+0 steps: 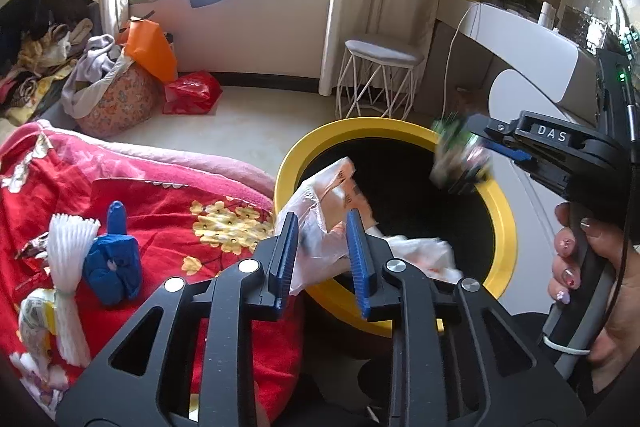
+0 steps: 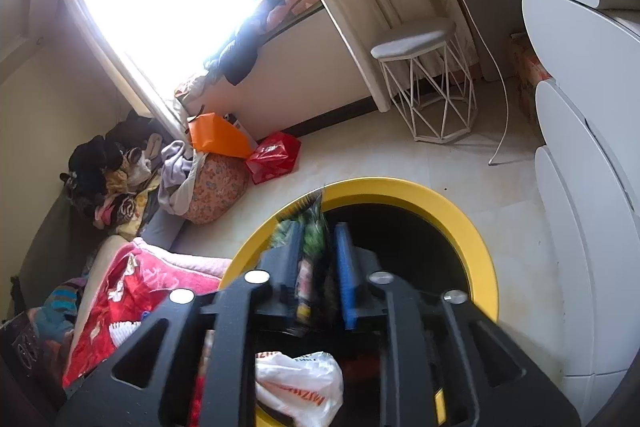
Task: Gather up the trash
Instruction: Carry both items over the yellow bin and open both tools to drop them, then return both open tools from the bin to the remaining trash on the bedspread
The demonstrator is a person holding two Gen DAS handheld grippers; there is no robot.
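Left wrist view: the left gripper (image 1: pixel 322 247) hangs over the near rim of the yellow bin (image 1: pixel 500 211); its blue pads stand a little apart with a white plastic bag (image 1: pixel 320 215) between them; the bag drapes over the rim into the bin, and no pad clearly presses on it. On the red blanket (image 1: pixel 160 211) lie a blue glove (image 1: pixel 114 259) and a white foam net (image 1: pixel 70 267). To the right a hand (image 1: pixel 600 275) holds the right gripper (image 1: pixel 466 155) above the far rim, a blurred green wrapper (image 1: pixel 456 143) at its tips.

Right wrist view: the right gripper (image 2: pixel 318 267) has its jaws slightly parted over the bin (image 2: pixel 460 223); the wrapper (image 2: pixel 312 235) sits between them, blurred, whether gripped I cannot tell; the bag (image 2: pixel 296 387) lies below.
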